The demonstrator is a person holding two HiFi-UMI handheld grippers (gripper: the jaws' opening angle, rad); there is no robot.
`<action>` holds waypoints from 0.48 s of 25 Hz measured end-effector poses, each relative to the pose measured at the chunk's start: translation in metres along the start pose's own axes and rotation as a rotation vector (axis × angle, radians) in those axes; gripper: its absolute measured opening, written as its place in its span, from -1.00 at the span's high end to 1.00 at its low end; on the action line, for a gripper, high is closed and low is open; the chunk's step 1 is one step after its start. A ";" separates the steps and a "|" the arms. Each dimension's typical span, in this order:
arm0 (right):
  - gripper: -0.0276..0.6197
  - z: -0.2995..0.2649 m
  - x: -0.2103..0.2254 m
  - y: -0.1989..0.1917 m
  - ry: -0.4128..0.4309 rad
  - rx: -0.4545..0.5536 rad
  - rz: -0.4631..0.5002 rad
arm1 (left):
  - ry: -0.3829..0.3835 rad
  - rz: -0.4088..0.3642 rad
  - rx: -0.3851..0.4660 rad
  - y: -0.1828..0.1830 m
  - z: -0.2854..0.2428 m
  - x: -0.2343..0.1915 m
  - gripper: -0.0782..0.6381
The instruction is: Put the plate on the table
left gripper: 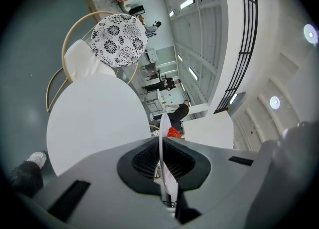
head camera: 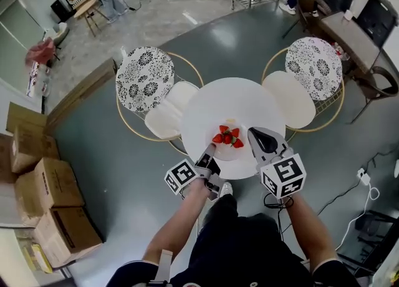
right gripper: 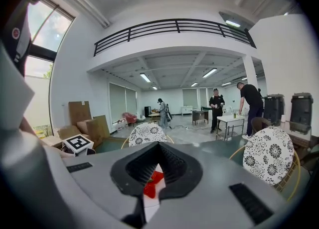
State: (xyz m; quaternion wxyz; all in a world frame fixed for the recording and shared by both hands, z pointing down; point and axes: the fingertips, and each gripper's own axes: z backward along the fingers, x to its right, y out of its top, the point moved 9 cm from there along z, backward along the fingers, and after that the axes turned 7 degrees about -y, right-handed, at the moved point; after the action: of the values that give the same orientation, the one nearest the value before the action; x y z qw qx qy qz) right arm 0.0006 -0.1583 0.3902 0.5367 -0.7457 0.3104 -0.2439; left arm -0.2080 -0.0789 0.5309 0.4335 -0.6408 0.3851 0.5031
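A white plate [head camera: 228, 149] with several red strawberries [head camera: 227, 136] on it is over the near half of the round white table [head camera: 218, 100]. I cannot tell whether it rests on the tabletop. My left gripper [head camera: 212, 147] is shut on the plate's left rim and my right gripper [head camera: 251, 131] on its right rim. The left gripper view has the plate [left gripper: 164, 138] edge-on between the pads, with a strawberry [left gripper: 173, 133] just beyond. In the right gripper view the strawberries [right gripper: 151, 184] and a strip of the plate [right gripper: 149, 202] show between the closed jaws.
Two chairs with flower-patterned backs [head camera: 144, 78] [head camera: 313, 64] and cream seats stand at the table's far side. Cardboard boxes [head camera: 47, 183] are stacked on the floor at the left. A brown desk [head camera: 352, 39] and people stand farther back.
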 end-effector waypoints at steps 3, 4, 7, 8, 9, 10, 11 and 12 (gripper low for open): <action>0.90 -0.014 0.007 -0.005 -0.032 -0.021 -0.013 | 0.024 -0.005 -0.032 0.010 -0.016 -0.021 0.74; 0.90 -0.017 0.009 -0.008 -0.044 -0.031 -0.018 | 0.037 -0.007 -0.045 0.012 -0.021 -0.029 0.74; 0.90 -0.027 0.015 -0.020 -0.081 -0.068 -0.042 | 0.081 -0.009 -0.088 0.017 -0.033 -0.055 0.74; 0.90 -0.030 0.017 -0.025 -0.093 -0.080 -0.053 | 0.095 -0.008 -0.099 0.018 -0.038 -0.064 0.74; 0.90 -0.033 0.020 -0.029 -0.103 -0.092 -0.065 | 0.107 -0.006 -0.108 0.019 -0.042 -0.072 0.74; 0.90 -0.036 0.021 -0.033 -0.112 -0.105 -0.077 | 0.118 -0.001 -0.114 0.020 -0.046 -0.080 0.74; 0.90 -0.039 0.023 -0.038 -0.121 -0.118 -0.088 | 0.127 0.006 -0.121 0.020 -0.049 -0.087 0.74; 0.90 -0.041 0.023 -0.042 -0.128 -0.132 -0.099 | 0.135 0.012 -0.128 0.021 -0.052 -0.094 0.74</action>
State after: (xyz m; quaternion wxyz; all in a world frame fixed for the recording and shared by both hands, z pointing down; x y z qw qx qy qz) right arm -0.0037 -0.1923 0.4434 0.4927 -0.8079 0.2535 -0.2010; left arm -0.2299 -0.1292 0.6250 0.3615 -0.6973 0.3846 0.4849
